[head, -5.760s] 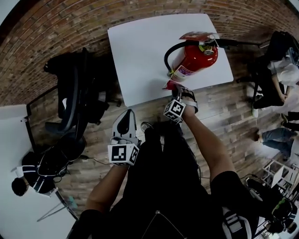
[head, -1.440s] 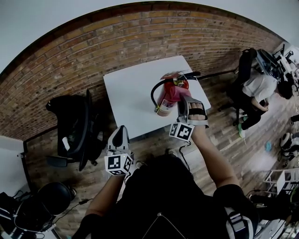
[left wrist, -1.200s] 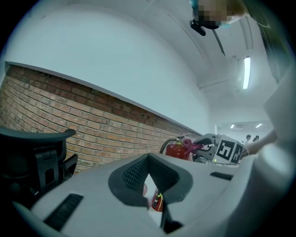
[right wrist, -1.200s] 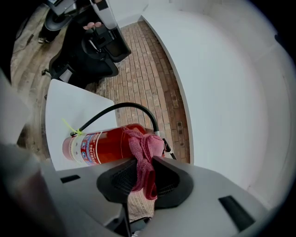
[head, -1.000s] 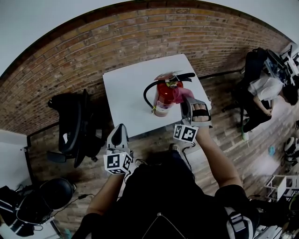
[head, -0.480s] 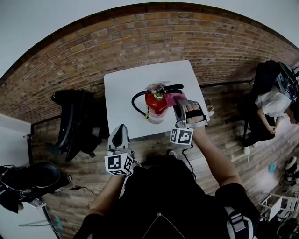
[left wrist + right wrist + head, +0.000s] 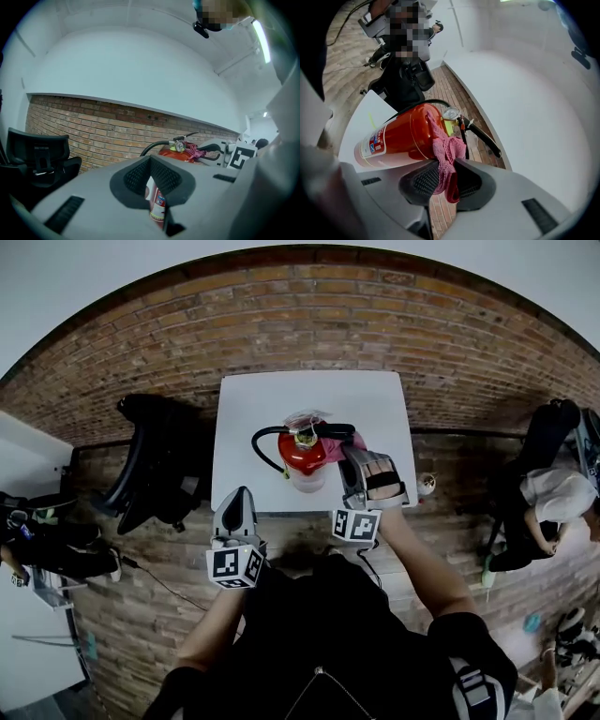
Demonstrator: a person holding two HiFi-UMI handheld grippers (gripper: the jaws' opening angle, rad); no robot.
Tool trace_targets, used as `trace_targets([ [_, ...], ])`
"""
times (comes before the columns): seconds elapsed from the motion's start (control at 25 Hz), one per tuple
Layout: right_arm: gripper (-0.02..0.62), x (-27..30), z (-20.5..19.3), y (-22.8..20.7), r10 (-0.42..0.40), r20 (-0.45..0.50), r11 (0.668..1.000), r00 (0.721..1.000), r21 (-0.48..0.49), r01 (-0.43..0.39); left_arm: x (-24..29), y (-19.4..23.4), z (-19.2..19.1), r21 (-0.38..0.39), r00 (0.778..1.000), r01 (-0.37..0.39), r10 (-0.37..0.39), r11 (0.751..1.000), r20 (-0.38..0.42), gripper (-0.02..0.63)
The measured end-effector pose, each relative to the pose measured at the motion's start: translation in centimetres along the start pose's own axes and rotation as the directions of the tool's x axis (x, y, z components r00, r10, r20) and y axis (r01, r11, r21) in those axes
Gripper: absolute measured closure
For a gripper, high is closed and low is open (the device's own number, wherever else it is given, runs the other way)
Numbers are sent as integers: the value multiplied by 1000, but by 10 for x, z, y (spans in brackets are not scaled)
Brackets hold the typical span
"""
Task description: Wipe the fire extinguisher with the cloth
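One outstretched right gripper (image 7: 443,177) apparently presses cloth (image 7: 448,149) against extinguisher (image 7: 401,135).

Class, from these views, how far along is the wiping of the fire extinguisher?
Done: the right tongs grip the pink cloth. In hand: the cloth presses against the fire extinguisher, near its top. Left: the rest of the red body; cleanliness can't be judged. The left tongs hang shut, empty.

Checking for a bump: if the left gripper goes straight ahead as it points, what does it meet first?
Probably the lower body of the red fire extinguisher, which sits dead ahead of the left gripper on the white table; depth is unclear.
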State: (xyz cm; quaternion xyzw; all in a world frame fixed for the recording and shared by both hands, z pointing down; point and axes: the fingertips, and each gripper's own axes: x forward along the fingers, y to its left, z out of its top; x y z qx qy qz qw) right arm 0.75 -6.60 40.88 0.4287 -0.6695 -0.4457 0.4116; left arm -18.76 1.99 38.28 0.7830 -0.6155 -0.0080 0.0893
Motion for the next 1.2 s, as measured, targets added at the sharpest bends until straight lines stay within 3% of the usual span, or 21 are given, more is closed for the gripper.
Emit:
trace_targets([
  [0.12, 497, -7, -13, 5, 41, 31, 992, 999, 122, -45, 0, -14, -2, 7, 1000, -25, 25, 1000, -8, 577],
  [0.2, 497, -15, -23, 7, 94, 52, 958, 994, 267, -105, 0, -24, 0, 12, 999, -35, 35, 999, -11, 575],
  [0.36, 497, -28, -44, 8, 178, 87, 840, 980, 506, -197, 4, -41, 7, 18, 999, -36, 36, 999, -11, 577],
  [0.44, 497, -35, -51, 5, 190, 96, 785, 977, 583, -210, 8, -48, 10, 24, 1000, -21, 21, 999, -16, 577],
  [0.6, 497, -52, -60, -6, 207, 109, 639, 972, 737, -219, 20, -64, 19, 45, 999, 50, -49, 998, -18, 577],
  [0.88, 497, -85, -56, -41, 198, 143, 408, 970, 887, -214, 38, -87, 39, 68, 986, 164, -164, 984, -6, 577],
  [1.0, 497, -95, -48, -50, 194, 145, 348, 970, 914, -207, 41, -94, 52, 91, 978, 205, -207, 975, 17, 577],
  [1.2, 497, -109, -24, -52, 181, 172, 281, 968, 935, -218, 36, -97, 68, 106, 968, 242, -247, 965, 40, 577],
])
